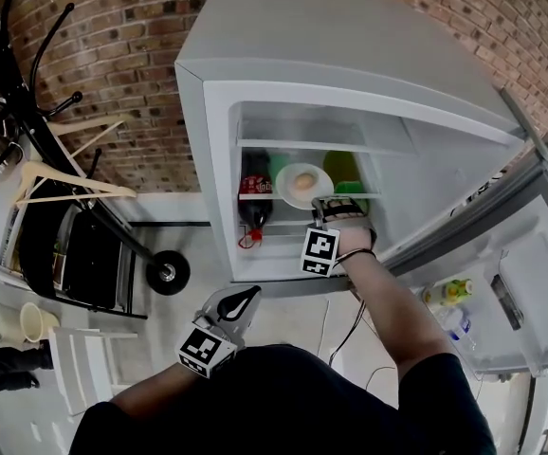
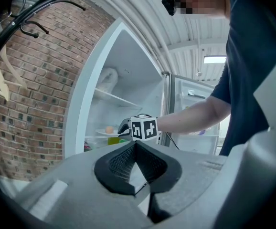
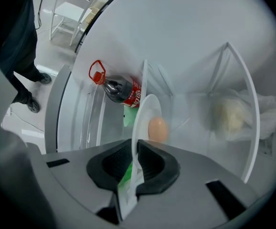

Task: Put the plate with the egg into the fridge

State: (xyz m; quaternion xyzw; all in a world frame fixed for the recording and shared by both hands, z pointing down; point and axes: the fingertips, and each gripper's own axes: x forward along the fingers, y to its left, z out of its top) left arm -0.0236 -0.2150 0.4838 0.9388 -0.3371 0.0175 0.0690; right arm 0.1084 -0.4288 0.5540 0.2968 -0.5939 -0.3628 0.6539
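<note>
A white plate (image 1: 284, 180) with a tan egg (image 1: 301, 188) rests on the glass middle shelf of the open fridge (image 1: 219, 159). My right gripper (image 1: 322, 208) reaches in to the plate's near edge. In the right gripper view the plate (image 3: 145, 109) stands edge-on with the egg (image 3: 157, 129) on it. Its rim runs down between the slightly parted jaws of the right gripper (image 3: 134, 146), which do not clamp it. My left gripper (image 1: 242, 300) hangs low in front of the fridge, shut and empty (image 2: 135, 145).
A cola bottle (image 1: 254, 203) stands left of the plate and green items (image 1: 342, 171) lie behind it. A pale bag (image 3: 229, 116) sits on another shelf. The fridge door (image 1: 502, 263) hangs open at right with bottles (image 1: 449, 292). A rack with hangers (image 1: 65, 186) stands at left.
</note>
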